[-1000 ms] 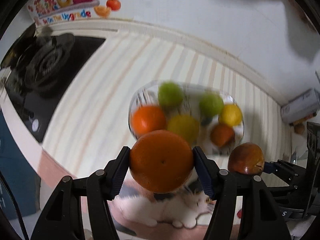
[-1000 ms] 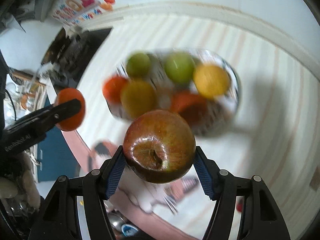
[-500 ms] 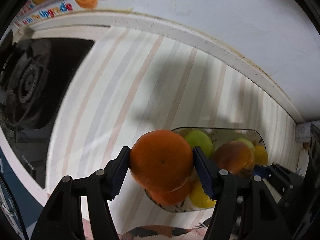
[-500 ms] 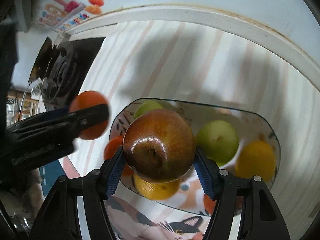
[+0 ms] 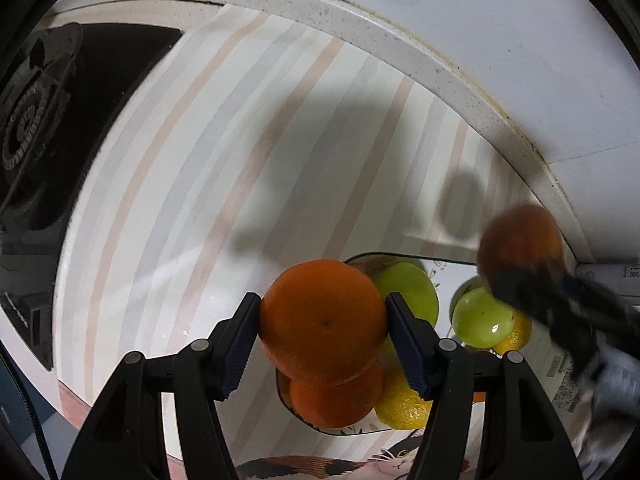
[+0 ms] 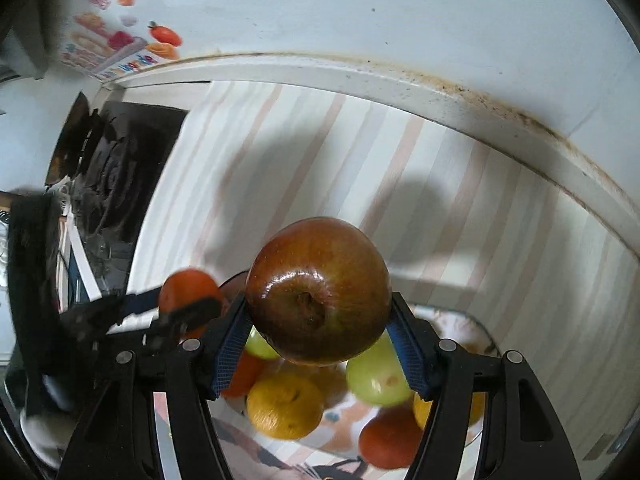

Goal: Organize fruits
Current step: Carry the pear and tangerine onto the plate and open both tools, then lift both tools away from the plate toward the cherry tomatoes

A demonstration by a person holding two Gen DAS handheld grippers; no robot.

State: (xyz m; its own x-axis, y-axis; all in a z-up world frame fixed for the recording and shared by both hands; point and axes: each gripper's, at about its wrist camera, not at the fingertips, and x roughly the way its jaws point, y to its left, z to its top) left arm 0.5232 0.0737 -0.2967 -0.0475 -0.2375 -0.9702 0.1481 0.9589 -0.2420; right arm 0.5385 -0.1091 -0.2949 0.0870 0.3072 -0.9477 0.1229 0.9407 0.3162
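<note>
Now your left claw grips an orange and your right claw a red apple, both above the fruit dish.

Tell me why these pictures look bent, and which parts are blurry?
Both views are fisheye, so the counter edge curves. Left wrist view: orange sharp, the other tongs smeared. Right wrist view: apple sharp with glare, bowl fruit soft, dark shadows on the striped mat.
</note>
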